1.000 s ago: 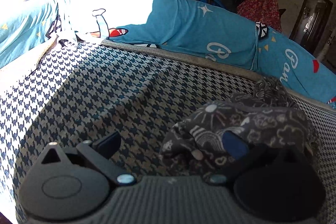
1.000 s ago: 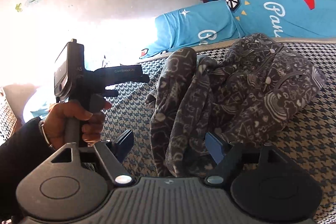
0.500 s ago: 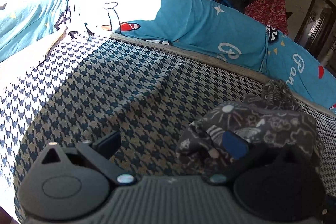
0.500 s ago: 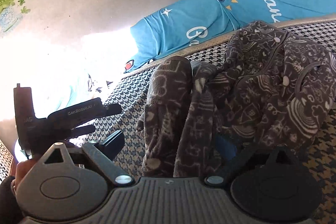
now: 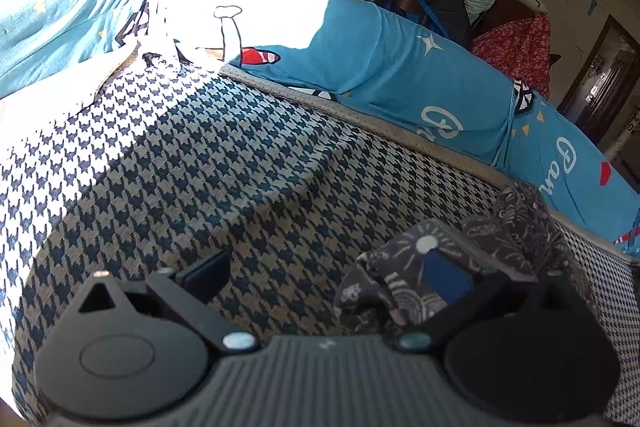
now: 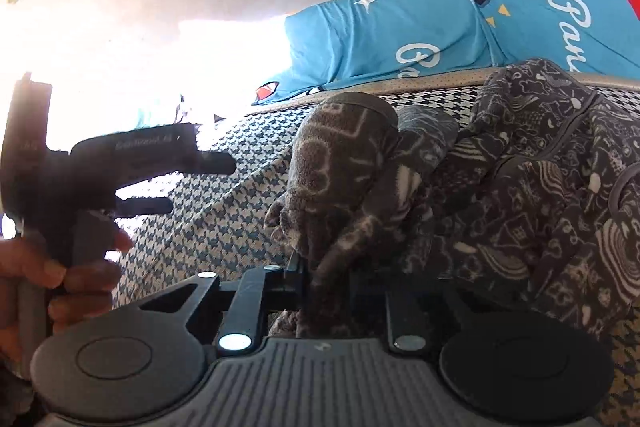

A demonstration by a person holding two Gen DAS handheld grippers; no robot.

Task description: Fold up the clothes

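The grey patterned garment is lying bunched on the houndstooth bed. The right tool, wide half a second ago, is now clamping a fleece fold, readying a lift; the left tool is hovering wide beside it.

— Looking fuzzy and matt: grey patterned fleece garment, nap showing pale at the folds.
— Lying flat and coarse-woven: houndstooth cover. Appearing smooth and thin: blue printed cotton sheet.
— Showing matt black plastic, ribbed at the base: left gripper, right gripper; shiny metal rivets catching light.
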